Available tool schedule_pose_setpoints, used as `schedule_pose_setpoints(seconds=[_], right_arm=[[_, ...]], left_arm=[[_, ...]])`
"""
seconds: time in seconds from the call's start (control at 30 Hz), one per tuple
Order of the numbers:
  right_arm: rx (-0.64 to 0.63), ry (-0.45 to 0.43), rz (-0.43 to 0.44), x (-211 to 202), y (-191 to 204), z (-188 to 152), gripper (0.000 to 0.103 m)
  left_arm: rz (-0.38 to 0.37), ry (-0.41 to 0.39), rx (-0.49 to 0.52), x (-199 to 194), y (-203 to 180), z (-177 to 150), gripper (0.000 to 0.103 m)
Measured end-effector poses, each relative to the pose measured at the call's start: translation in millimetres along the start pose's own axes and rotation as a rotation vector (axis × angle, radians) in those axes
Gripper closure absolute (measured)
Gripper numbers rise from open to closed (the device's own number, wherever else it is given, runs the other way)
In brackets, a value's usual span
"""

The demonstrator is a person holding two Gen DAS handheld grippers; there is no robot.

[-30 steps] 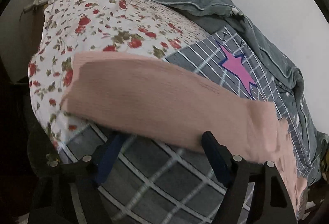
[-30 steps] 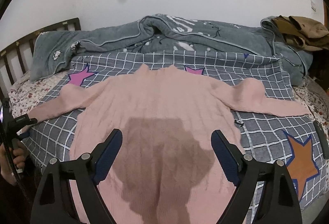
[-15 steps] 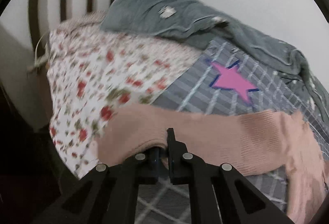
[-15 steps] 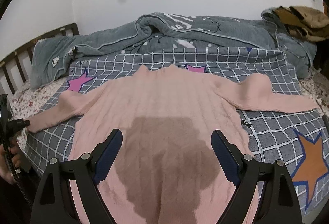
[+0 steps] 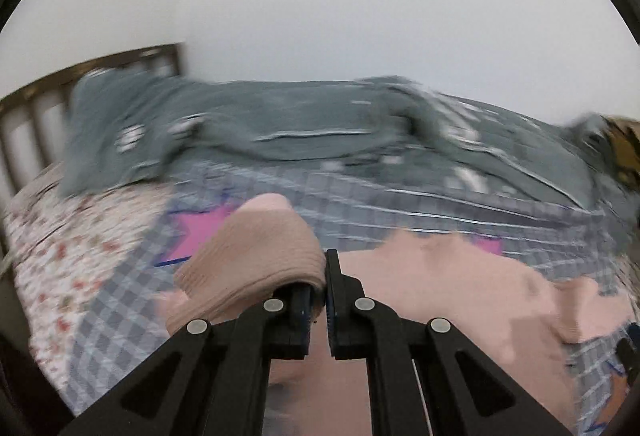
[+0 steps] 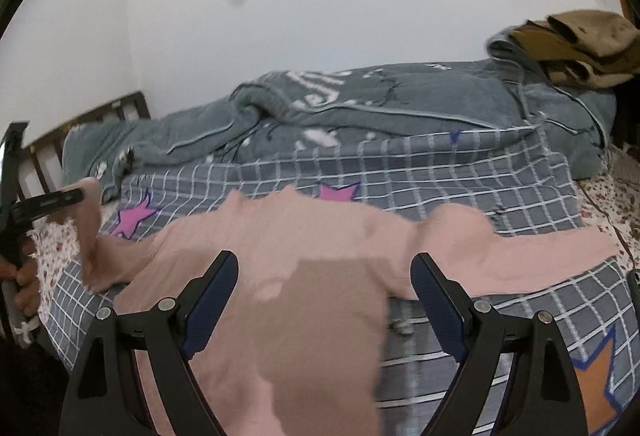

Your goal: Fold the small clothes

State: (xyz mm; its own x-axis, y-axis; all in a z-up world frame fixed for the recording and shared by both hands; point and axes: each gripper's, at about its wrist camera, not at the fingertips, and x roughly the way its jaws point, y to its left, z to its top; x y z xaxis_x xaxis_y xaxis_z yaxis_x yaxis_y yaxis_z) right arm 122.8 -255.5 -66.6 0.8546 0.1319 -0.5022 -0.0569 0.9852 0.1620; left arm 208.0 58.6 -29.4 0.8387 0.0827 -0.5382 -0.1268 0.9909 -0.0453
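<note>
Two claws work a pink sweater (image 6: 304, 276) on the bed (image 6: 480, 196). The left claw (image 5: 318, 276) pinches its lifted sleeve (image 5: 260, 252). The right claw (image 6: 324, 300) hovers wide above its body.

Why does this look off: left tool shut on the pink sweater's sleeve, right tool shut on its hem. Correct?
Not quite. The right tool is open, hovering over the sweater body, gripping nothing; the right wrist view shows it. The left tool is shut on the sleeve, as you said.
</note>
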Motion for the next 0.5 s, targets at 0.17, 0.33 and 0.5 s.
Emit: schedule_pose_setpoints(seconds=[0.17,0.33,0.5], right_arm=[[0.091,0.011,-0.04,-3,-61,-18,0.016],[0.18,0.04,-0.065,-8,-100,-34,0.017],[0.133,0.036,-0.093,-11,-103,-37,0.017]], left_arm=[[-0.13,0.038,0.123,22,-132,-9,0.096],[-0.223,0.137,0.201,52,-223,-50,0.096],[-0.218,0.264,0.285,75,-246,-81,0.091]])
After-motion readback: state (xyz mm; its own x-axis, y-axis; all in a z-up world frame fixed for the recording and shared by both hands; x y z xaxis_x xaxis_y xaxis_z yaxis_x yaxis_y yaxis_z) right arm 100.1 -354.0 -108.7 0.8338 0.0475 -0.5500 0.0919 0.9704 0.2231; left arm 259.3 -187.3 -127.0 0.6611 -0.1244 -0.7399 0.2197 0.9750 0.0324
